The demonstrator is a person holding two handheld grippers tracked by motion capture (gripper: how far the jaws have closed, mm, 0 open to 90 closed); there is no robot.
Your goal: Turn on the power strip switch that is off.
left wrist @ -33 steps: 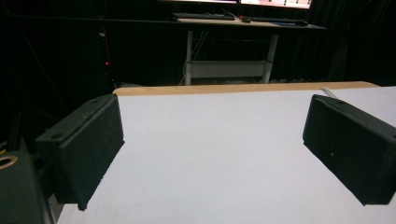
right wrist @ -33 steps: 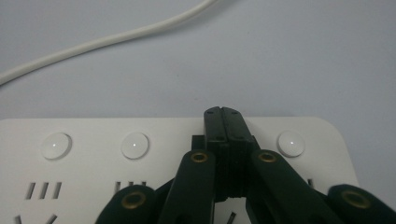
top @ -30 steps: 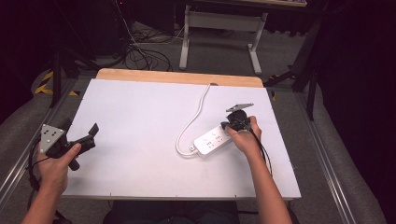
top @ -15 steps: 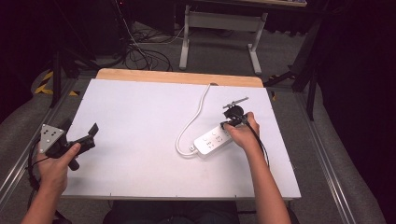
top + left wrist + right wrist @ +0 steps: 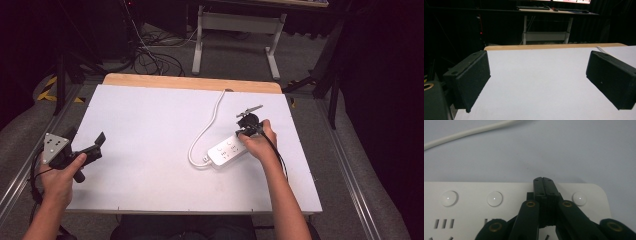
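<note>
Currently the right gripper (image 5: pixel 543 180), jaws pressed together with nothing between, sits on the white plastic power strip (image 5: pixel 227 149) at the white table's (image 5: pixel 150 125) right, beside 1 of 3 round buttons (image 5: pixel 494 198); an off-centre push could skid the unheld strip, since the left gripper (image 5: pixel 537 82) idles spread.

No readable text, brand, label or number found. Power strip (image 5: pixel 499 202) top face: only unlettered round white buttons and socket slots seen in right gripper view. Yellow-black hazard striping noted on floor (image 5: pixel 47 90) left of table in high view; no lettering on it.
</note>
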